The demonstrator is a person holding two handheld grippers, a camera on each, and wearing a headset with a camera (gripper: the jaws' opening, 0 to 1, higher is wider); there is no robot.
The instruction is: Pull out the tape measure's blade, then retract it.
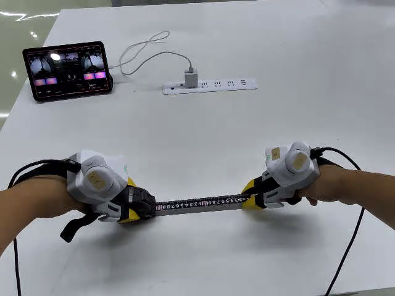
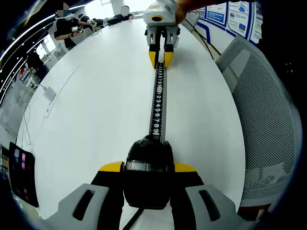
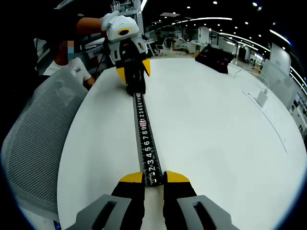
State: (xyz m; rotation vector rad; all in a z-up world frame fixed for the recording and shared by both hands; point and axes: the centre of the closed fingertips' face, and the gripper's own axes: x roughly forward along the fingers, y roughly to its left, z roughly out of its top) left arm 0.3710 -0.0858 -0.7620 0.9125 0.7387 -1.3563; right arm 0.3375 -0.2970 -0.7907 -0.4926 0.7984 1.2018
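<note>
Now, on the left, the left gripper (image 1: 131, 200) has its fingers (image 2: 111, 167) closed around the tape measure (image 1: 143, 201). They hold it by its black case (image 2: 147, 184), which fills the gap between them and sits low over the white tabletop (image 1: 247, 135). From the case the blade (image 1: 197, 203) runs straight out to the right, numbers facing up, just above the tabletop. At its far end the right gripper (image 1: 250, 197) has its fingers (image 3: 177, 178) pinched nearly together on the blade's tip, with just the thin strip between them. The pull-out looks done or close to it; the retraction is not yet done.

The weak spot, I judge, is that narrow pinch on the right. The blade is thin, slick and probably spring-loaded, so if those fingers let go all at once it could whip back into the case and jolt it in the left fingers. Twisting either hand could kink the blade. Bringing the right gripper toward the left one while holding on should let it wind in gently.
</note>
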